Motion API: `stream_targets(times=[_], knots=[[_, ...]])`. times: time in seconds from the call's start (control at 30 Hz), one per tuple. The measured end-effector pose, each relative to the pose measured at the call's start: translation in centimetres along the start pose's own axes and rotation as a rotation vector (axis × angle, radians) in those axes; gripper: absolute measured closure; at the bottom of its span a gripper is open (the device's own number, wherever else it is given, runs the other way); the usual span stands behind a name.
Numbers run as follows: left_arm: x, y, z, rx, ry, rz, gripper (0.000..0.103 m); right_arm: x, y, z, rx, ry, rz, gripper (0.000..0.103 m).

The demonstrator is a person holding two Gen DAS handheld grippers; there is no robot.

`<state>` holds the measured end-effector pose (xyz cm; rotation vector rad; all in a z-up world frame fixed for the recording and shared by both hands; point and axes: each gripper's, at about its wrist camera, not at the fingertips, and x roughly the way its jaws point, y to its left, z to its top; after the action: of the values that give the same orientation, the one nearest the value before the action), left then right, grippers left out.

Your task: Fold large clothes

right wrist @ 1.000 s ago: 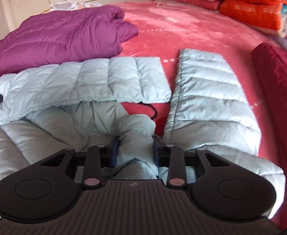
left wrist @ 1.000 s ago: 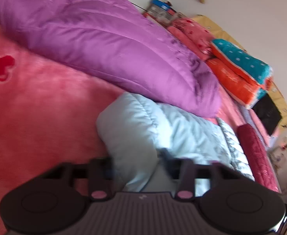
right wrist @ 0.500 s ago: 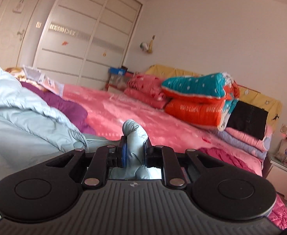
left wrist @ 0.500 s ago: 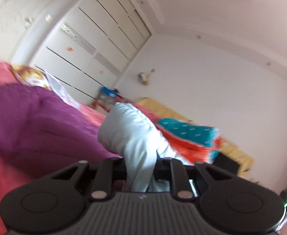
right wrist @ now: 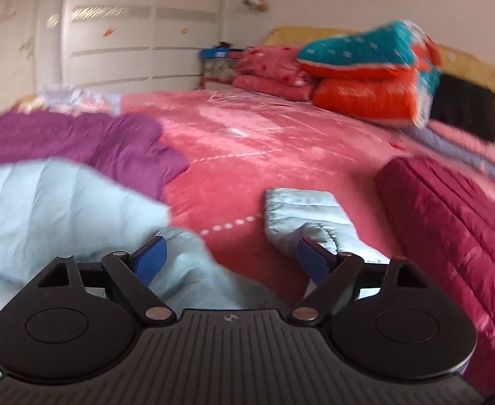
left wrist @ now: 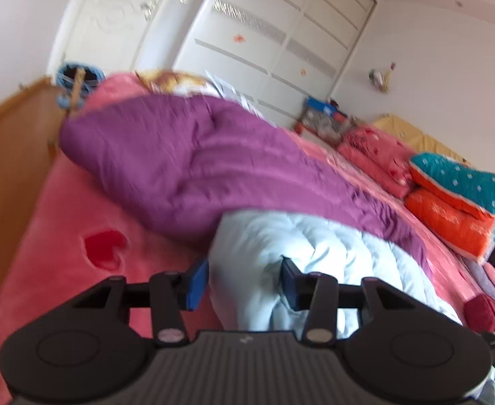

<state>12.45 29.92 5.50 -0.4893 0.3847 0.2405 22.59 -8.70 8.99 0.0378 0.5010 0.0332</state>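
A pale blue puffer jacket (left wrist: 301, 253) lies bunched on the pink bedspread (left wrist: 61, 236). My left gripper (left wrist: 244, 283) straddles a fold of it. Its jaws are opening, and the blue pads (left wrist: 198, 283) stand just off the fabric. In the right wrist view the jacket (right wrist: 61, 209) spreads at the left and a quilted end of it (right wrist: 301, 209) lies at the right. My right gripper (right wrist: 230, 260) hovers low over it with its jaws opening wide. Loose fabric lies below the gap and neither pad grips it.
A purple puffer jacket (left wrist: 196, 168) lies just behind the blue one. A maroon jacket (right wrist: 449, 229) lies along the bed's right side. Stacked pillows and quilts (right wrist: 365, 77) sit at the headboard. A white wardrobe (left wrist: 264, 44) stands beyond, and a wooden bed edge (left wrist: 4, 168) runs at the left.
Both grippers held pinched folds of the blue jacket and have now spread their jaws, so the fabric dropped back onto the bed. Both views swung up toward the walls, then tipped down again.
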Motion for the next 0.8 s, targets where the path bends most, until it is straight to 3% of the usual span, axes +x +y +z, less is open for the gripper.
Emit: stream_targets(times=[0.13,0.33,0.43,0.57,0.63,0.8], knots=[[-1.6,0.1,0.2,-0.004,-0.062,0.011,0.052,1.2,-6.1,1.7,0.246,0.028,-0.075,0.0],[-2.7,0.3,0.9,-0.017,-0.137,-0.022,0.041,5.1,-11.6,1.4,0.308,0.14,-0.139,0.0],[-2.6,-0.4,0.7,0.009,-0.128,-0.073,0.036,6.0,-11.8,0.9,0.228,0.17,-0.188,0.0],[-2.5,-2.3,-0.3,0.101,-0.102,-0.12,0.035,6.6,-11.0,0.3,0.004,0.161,-0.42,0.0],[-2.4,-3.0,-0.8,0.131,-0.076,-0.173,0.034,5.9,-11.7,-0.3,-0.043,0.144,-0.505,0.0],[-2.5,-4.9,-2.1,0.179,-0.031,-0.259,0.031,2.4,-15.2,-1.7,0.104,0.087,-0.571,0.0]])
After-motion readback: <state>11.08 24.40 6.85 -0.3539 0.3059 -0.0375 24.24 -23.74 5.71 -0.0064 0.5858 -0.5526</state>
